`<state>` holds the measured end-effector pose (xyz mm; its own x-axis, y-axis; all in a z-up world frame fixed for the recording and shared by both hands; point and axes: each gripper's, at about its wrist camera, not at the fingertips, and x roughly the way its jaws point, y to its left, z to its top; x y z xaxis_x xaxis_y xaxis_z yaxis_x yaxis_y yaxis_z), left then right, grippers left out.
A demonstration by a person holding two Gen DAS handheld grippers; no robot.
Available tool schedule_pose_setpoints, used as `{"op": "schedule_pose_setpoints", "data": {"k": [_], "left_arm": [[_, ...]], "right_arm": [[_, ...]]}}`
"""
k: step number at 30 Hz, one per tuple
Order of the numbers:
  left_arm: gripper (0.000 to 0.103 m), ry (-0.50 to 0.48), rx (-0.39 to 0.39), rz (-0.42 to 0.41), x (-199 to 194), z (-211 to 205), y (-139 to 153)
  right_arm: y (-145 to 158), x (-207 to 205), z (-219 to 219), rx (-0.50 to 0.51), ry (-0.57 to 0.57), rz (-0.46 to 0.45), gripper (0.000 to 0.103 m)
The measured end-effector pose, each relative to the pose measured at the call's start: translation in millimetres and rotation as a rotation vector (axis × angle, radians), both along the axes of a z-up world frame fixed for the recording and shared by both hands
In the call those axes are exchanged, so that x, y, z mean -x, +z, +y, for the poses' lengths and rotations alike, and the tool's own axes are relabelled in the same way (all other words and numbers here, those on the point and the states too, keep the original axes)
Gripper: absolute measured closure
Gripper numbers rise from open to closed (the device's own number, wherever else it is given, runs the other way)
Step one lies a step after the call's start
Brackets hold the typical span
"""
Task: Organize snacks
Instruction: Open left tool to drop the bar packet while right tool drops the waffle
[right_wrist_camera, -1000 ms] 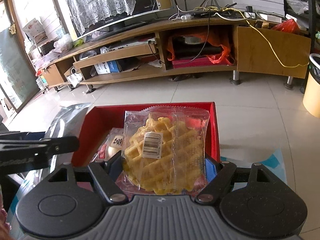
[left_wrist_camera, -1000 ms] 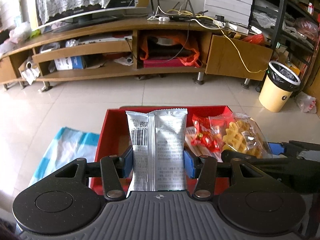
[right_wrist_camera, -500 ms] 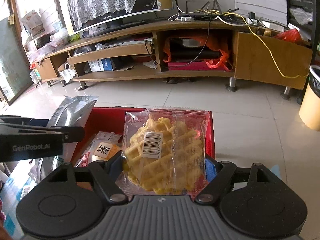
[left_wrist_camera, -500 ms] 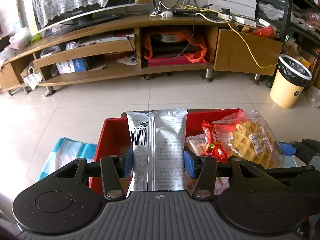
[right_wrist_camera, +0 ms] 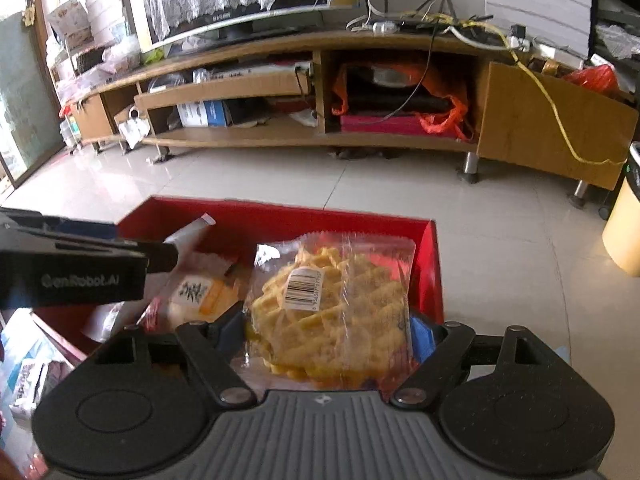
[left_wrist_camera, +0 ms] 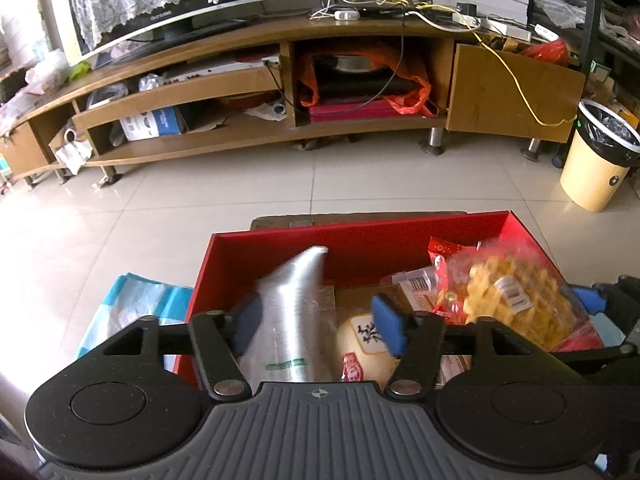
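Note:
A red box holds several snack packets, among them a pale one with a black character. My left gripper is over the box's left half and its jaws are opening. A silver packet sits blurred and tilted between them, clear of the right pad. My right gripper is over the box's right side. A clear packet of yellow waffle biscuits is still pinched between its pads, and its jaws are starting to open.
The box stands on a low surface above a pale tiled floor. A blue-and-white bag lies left of the box. A long wooden TV stand full of clutter runs along the back. A yellow bin stands at the right.
The left jaws have parted and the silver packet, upright before, has tipped and is slipping into the box. Both grippers have come lower over the box. The waffle packet stays in the right gripper.

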<state>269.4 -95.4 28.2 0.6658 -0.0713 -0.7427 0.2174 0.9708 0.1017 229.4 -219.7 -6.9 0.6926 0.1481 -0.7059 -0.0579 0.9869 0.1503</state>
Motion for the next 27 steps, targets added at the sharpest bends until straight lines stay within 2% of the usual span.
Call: {"op": "schedule_pose_setpoints", "data": {"k": [8, 14, 27], "left_arm": [[0.027, 0.01, -0.008, 0.013, 4, 6, 0], [0.016, 0.014, 0.017, -0.002, 13, 9, 12], [0.01, 0.03, 0.031, -0.004, 41, 20, 30]], "right_arm": [[-4, -1, 0, -0.008, -0.009, 0.008, 0.022], [11, 4, -5, -0.009, -0.038, -0.027, 0.022], [37, 29, -8, -0.014, -0.068, -0.054, 0.021]]}}
